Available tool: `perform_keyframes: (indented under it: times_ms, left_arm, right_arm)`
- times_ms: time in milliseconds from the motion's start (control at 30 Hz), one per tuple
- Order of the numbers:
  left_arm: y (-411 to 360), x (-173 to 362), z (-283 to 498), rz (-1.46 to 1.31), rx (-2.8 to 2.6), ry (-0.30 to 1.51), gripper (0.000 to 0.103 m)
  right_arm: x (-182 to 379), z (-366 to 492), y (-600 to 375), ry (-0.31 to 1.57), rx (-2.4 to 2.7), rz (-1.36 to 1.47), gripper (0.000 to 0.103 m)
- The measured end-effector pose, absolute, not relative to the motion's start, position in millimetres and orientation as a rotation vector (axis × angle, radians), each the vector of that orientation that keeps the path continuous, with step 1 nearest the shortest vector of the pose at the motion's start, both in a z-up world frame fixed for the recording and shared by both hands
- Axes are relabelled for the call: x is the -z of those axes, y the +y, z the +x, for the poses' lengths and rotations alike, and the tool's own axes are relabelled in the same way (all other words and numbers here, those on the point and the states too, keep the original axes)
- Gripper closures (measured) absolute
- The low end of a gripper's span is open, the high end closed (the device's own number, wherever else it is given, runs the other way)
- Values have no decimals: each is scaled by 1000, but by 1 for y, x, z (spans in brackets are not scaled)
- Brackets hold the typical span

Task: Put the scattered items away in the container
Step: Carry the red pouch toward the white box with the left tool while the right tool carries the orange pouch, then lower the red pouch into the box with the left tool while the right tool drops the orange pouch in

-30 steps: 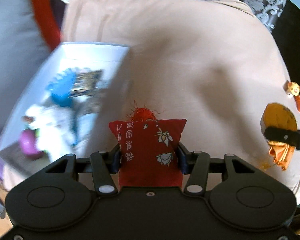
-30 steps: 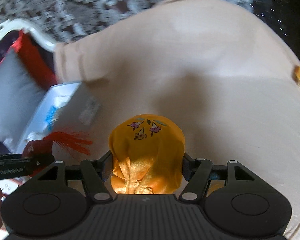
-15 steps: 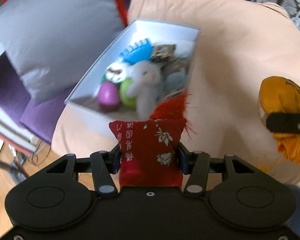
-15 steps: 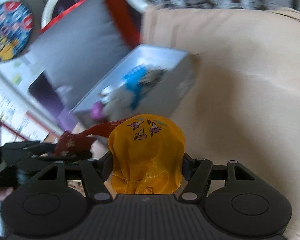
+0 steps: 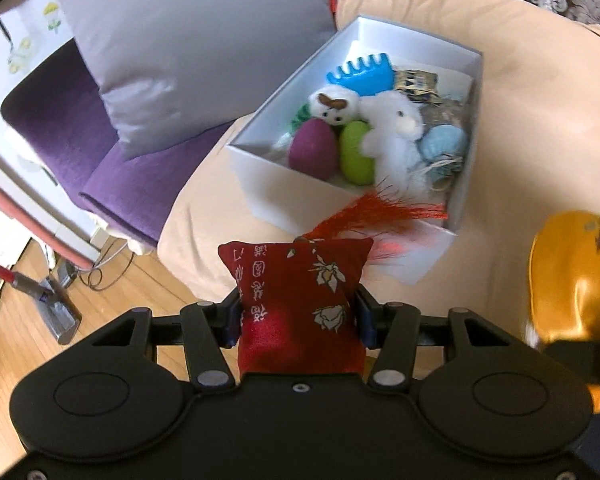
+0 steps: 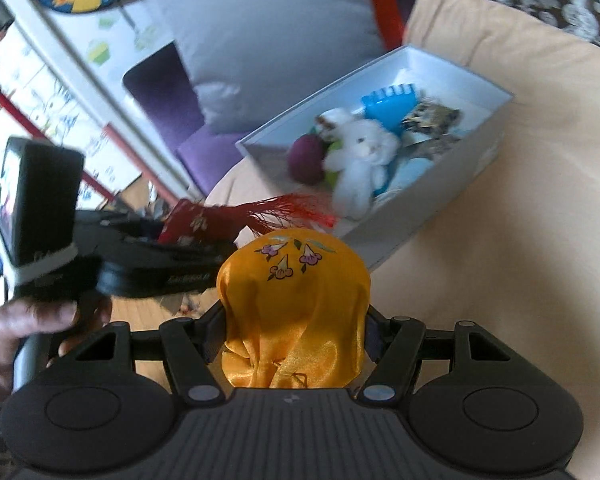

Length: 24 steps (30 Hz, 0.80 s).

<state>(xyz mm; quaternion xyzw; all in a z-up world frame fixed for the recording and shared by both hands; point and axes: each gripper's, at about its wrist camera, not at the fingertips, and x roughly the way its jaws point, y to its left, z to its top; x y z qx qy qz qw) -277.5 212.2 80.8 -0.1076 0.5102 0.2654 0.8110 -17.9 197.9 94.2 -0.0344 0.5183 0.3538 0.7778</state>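
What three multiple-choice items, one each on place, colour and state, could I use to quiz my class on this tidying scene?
1. Where is the white plush rabbit?
A. On the purple seat
B. Inside the white box
C. On the wooden floor

2. What colour is the toy rake in the box?
A. Blue
B. Red
C. Black

3. What is the left hand-held gripper doing?
A. Standing open with nothing in it
B. Gripping the rabbit
C. Shut on the red pouch

Answers:
1 B, the rabbit lies among the toys within the box walls.
2 A, its comb-like teeth are bright blue.
3 C, both pads press the pouch's sides.
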Motion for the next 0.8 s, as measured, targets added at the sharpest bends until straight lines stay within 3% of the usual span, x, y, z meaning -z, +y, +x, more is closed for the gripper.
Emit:
perform_keyframes:
  times_ms: [433, 800]
  left_arm:
    - [254, -101, -280, -291, -587, 1045, 52]
    - [265, -169, -237, -266, -575, 905, 52]
  right_arm:
    - [-109, 0, 236, 1181, -865, -93, 37]
    - [-164, 70, 236, 1039, -823, -27, 37]
